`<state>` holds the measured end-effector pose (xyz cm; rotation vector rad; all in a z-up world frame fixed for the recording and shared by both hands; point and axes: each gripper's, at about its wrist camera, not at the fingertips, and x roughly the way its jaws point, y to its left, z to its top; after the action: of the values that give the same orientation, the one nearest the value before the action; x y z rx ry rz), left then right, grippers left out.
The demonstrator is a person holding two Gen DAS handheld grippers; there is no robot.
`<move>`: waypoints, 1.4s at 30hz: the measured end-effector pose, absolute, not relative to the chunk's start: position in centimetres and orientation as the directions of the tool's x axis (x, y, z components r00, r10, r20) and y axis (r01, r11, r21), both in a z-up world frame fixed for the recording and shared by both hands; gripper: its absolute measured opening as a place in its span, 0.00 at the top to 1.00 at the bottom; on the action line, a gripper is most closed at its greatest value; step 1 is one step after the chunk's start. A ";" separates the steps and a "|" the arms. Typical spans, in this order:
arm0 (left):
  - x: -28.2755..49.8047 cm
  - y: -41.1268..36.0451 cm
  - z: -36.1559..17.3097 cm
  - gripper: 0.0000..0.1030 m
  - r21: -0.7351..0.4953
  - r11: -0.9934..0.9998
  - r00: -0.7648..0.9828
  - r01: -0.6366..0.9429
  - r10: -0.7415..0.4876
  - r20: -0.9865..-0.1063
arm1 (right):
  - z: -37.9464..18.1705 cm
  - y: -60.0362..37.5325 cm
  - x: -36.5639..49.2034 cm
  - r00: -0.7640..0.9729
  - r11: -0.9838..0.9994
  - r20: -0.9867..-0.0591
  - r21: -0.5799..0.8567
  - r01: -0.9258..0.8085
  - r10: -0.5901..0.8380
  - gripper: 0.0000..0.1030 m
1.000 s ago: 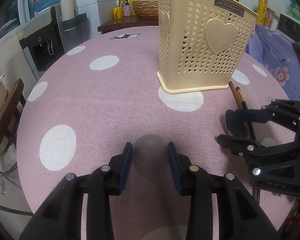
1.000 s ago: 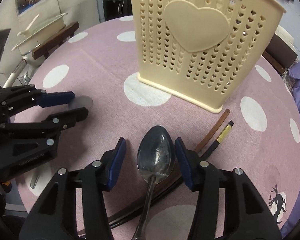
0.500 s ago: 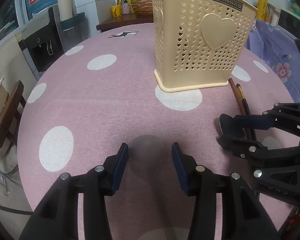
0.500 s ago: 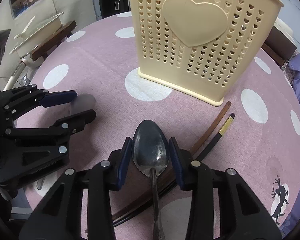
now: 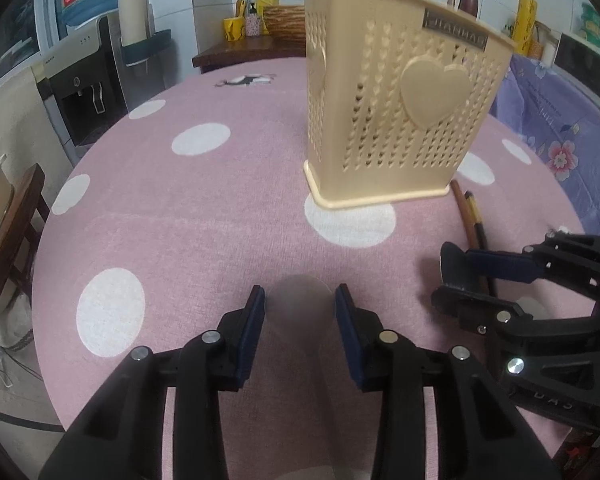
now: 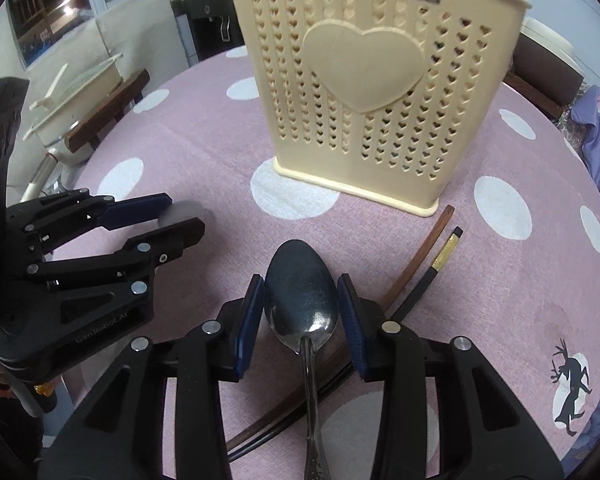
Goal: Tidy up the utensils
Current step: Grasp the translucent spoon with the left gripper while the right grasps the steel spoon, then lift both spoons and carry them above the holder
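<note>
A pale translucent spoon [image 5: 300, 314] lies on the pink dotted tablecloth [image 5: 204, 232]. My left gripper [image 5: 300, 300] has its jaws closing, and both blue pads touch the sides of the spoon's bowl. A dark metal spoon [image 6: 300, 300] lies to the right, its handle running back between the fingers; my right gripper [image 6: 300, 290] is shut on its bowl. The cream perforated utensil holder [image 6: 364, 100] stands upright beyond both, with a few handles sticking out of its top. A brown chopstick [image 6: 420, 264] and a black one [image 6: 434, 272] lie under and beside the metal spoon.
The table's round edge drops away on the left, where a wooden chair [image 5: 8, 236] and a water dispenser [image 5: 84, 80] stand. A purple flowered cloth [image 5: 560, 136] lies at the right. A side table with cups and a basket [image 5: 260, 28] is behind.
The right jaws closed in from a wider gap onto the metal spoon's bowl. The left jaws widened a little, then came back against the pale spoon. Neither hand has shifted much.
</note>
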<state>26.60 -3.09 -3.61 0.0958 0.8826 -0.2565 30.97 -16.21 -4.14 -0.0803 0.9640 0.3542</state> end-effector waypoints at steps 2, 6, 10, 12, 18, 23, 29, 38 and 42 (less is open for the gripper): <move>26.3 -3.0 -2.5 0.64 -0.039 0.966 0.631 0.257 -0.198 -0.750 | -3.2 -16.7 30.7 0.536 0.942 -0.800 0.104 -0.320 0.270 0.63; 25.8 -2.6 0.2 0.64 -0.068 0.966 0.687 0.250 -0.226 -0.691 | -0.6 -18.2 29.7 0.584 0.943 -0.752 0.154 -0.295 0.306 0.63; 25.2 -2.3 2.7 0.64 -0.090 0.965 0.733 0.246 -0.246 -0.634 | 2.4 -20.0 28.1 0.646 0.945 -0.692 0.194 -0.265 0.323 0.63; 24.7 -2.3 3.6 0.64 -0.095 0.964 0.752 0.249 -0.255 -0.607 | 3.6 -20.7 27.5 0.671 0.947 -0.668 0.205 -0.249 0.321 0.63; 24.5 -3.2 4.5 0.65 -0.082 0.961 0.769 0.265 -0.262 -0.583 | 5.1 -21.5 27.0 0.698 0.948 -0.642 0.224 -0.226 0.317 0.63; 24.3 -3.4 4.7 0.65 -0.078 0.958 0.773 0.275 -0.269 -0.574 | 5.7 -21.8 26.5 0.700 0.947 -0.638 0.226 -0.229 0.321 0.63; 24.2 -3.2 5.7 0.65 -0.102 0.950 0.772 0.295 -0.300 -0.560 | 6.6 -22.3 26.1 0.716 0.940 -0.610 0.248 -0.234 0.339 0.63; 25.0 -3.1 11.8 0.65 -0.123 0.941 0.833 0.316 -0.337 -0.439 | 11.7 -22.9 26.6 0.806 0.933 -0.482 0.270 -0.238 0.345 0.63; 26.2 -3.4 15.7 0.65 -0.115 0.950 0.884 0.290 -0.312 -0.349 | 15.8 -23.2 27.9 0.871 0.938 -0.379 0.266 -0.220 0.312 0.63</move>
<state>26.19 -3.43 15.71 -0.0598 0.3728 -0.3133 27.95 -23.22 15.84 0.2184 0.4306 0.2806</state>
